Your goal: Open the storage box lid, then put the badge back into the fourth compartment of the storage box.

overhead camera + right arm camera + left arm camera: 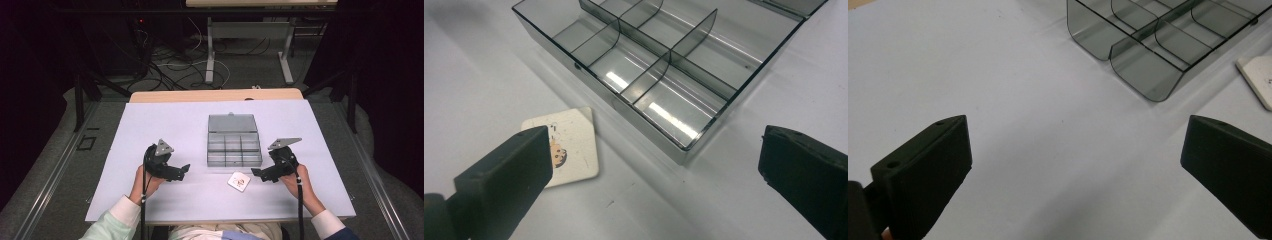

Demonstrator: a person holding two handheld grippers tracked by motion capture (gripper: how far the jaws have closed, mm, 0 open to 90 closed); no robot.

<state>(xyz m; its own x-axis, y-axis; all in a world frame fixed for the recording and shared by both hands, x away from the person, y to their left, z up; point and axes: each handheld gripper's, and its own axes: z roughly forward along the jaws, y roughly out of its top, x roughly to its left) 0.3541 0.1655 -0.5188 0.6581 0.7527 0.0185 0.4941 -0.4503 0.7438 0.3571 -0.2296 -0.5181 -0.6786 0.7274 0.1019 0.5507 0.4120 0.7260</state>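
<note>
The small white square tile (239,181) lies flat on the white-covered bench (150,130), low in the centre of the high view, just in front of the smoky clear compartment box (234,148) and apart from it. In the right gripper view it sits at lower left, a little cartoon figure printed on its top, one edge partly behind the near jaw.

It looks thin, stiff and light, with a smooth face and rounded corners. Lying flush on the bench, it probably offers no easy purchase from above; the likely hold is across two opposite edges, with the jaw tips pressed down to the surface, or after sliding it to tip one edge up. A hard pinch could make it skid or flip.

The right hand-held gripper (262,175) stands wide and empty beside the tile. The left hand-held gripper (181,172) is likewise wide, over bare bench.
</note>
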